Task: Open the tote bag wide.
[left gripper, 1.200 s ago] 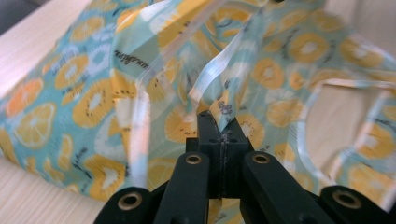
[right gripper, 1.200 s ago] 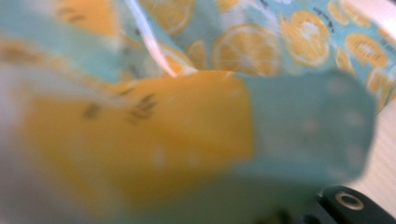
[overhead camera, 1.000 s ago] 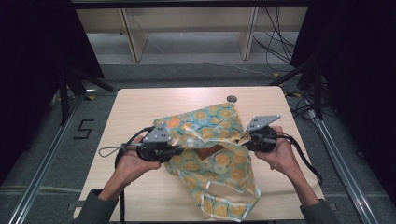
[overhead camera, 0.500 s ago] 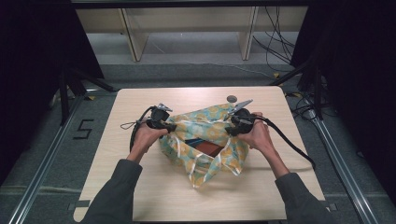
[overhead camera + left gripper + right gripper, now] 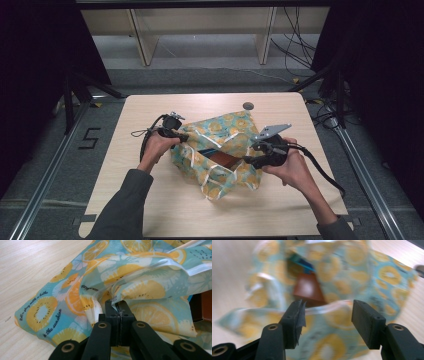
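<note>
High view: left gripper [image 5: 181, 136] clamped on fruit-print bag [image 5: 225, 132] rim, right gripper [image 5: 250, 159] jaws just opened, nothing pinched; next, regrip opposite rim over brown box [image 5: 220, 160]

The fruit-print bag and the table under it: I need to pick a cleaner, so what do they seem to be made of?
The fruit-print bag looks like thin coated fabric or plastic film, slightly glossy: it creases sharply and catches light along its folds. Which of the two I cannot tell. The table looks like pale wood or wood-look laminate, matt, with fine straight grain lines.
</note>
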